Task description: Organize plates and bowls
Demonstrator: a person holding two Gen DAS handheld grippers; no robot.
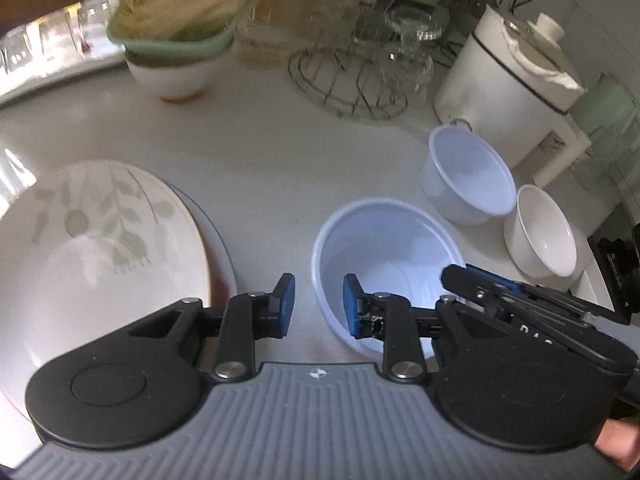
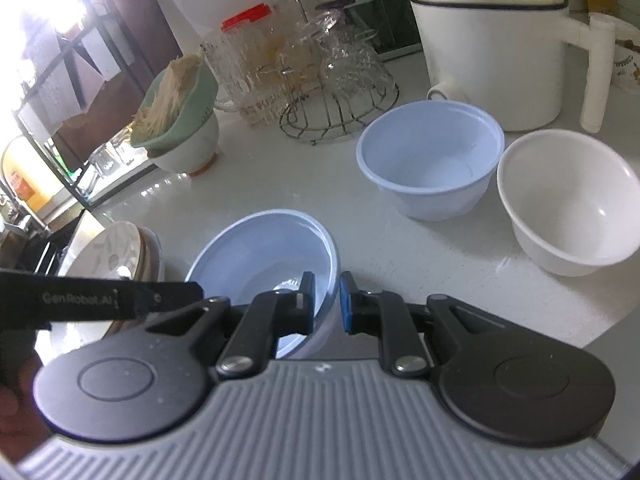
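While both grippers crowd the same blue bowl [image 1: 384, 264] at the near middle of the tabletop [image 1: 260, 152], each straddles a different part of its rim. The left gripper [image 1: 318, 306] has its jaws at a moderate gap, one finger outside the bowl's left wall and the other inside the cavity; the pads do not visibly press the rim, so it reads as parted, holding nothing. The right gripper [image 2: 326, 300] has its jaws narrow around the bowl's right rim, one finger inside and one outside; whether they actually clamp the wall I cannot tell.

A stack of plates [image 1: 100, 248] with a leaf pattern on top lies just left of the bowl, close to the left gripper's outer finger. To the right and farther back stands a second blue bowl [image 2: 430, 160], and a white bowl [image 2: 568, 204] sits just beside it; whether the two rims touch is unclear. A white cooker [image 2: 488, 44] rises right behind these two, close to the second blue bowl.

Further back, a wire rack [image 2: 340, 112] holds upturned glasses [image 2: 352, 60], with a glass pitcher [image 2: 244, 76] beside it. At the back left, a green strainer [image 2: 176, 108] full of pale strands sits tilted in a white footed bowl [image 2: 192, 148]. A dark metal shelf [image 2: 80, 80] borders the tabletop on the left, in strong glare. The left gripper's body crosses the lower left of the right wrist view, covering part of the plates.
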